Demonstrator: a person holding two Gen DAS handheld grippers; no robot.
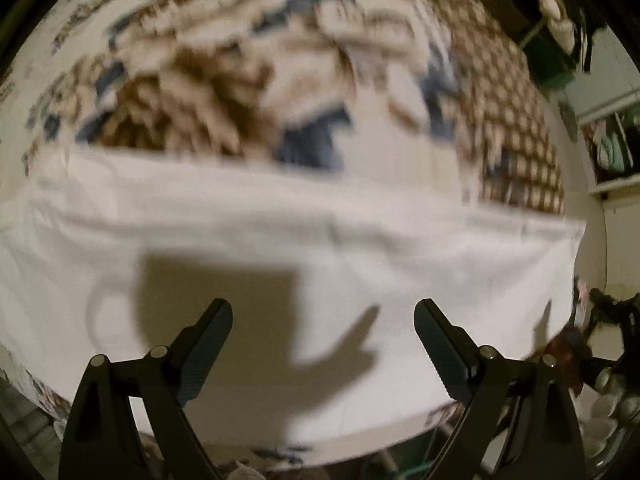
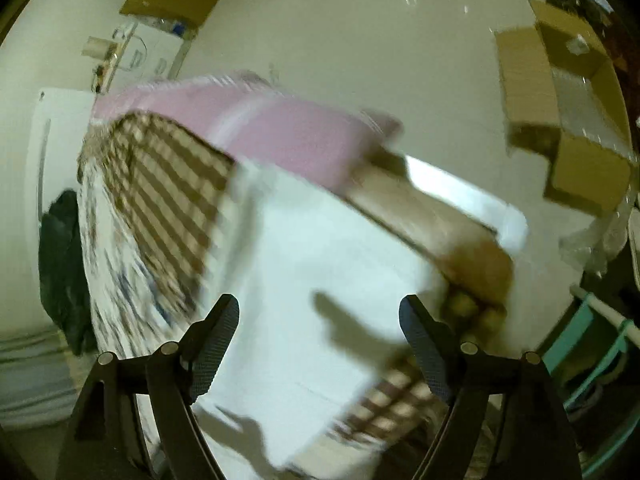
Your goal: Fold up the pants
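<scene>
In the left wrist view, the left gripper (image 1: 323,354) stands released, its two dark fingers (image 1: 208,344) spread wide with nothing between them. Directly ahead of and below the fingers lies the white pants (image 1: 320,240), stretched as a broad pale band from the left edge of the view to the right. The gripper's shadow falls on the cloth just beyond the fingertips; whether the tips touch the fabric cannot be told through the blur. The pants rest on a patterned bedspread (image 1: 200,92) in brown, cream and blue, with a checked stretch (image 1: 512,120) to the right. A shelf (image 1: 612,148) shows at the far right.

In the right wrist view, the right gripper (image 2: 319,346) is likewise released, fingers (image 2: 216,344) apart and holding nothing. The white pants (image 2: 320,264) lie in front of it and run between the fingers toward the bottom of the view, on the checked bedspread (image 2: 168,200). Beyond the pants lies a pink cloth (image 2: 280,128). A cardboard box (image 2: 560,120) sits on the pale floor (image 2: 360,20) at upper right. This view is heavily blurred.
</scene>
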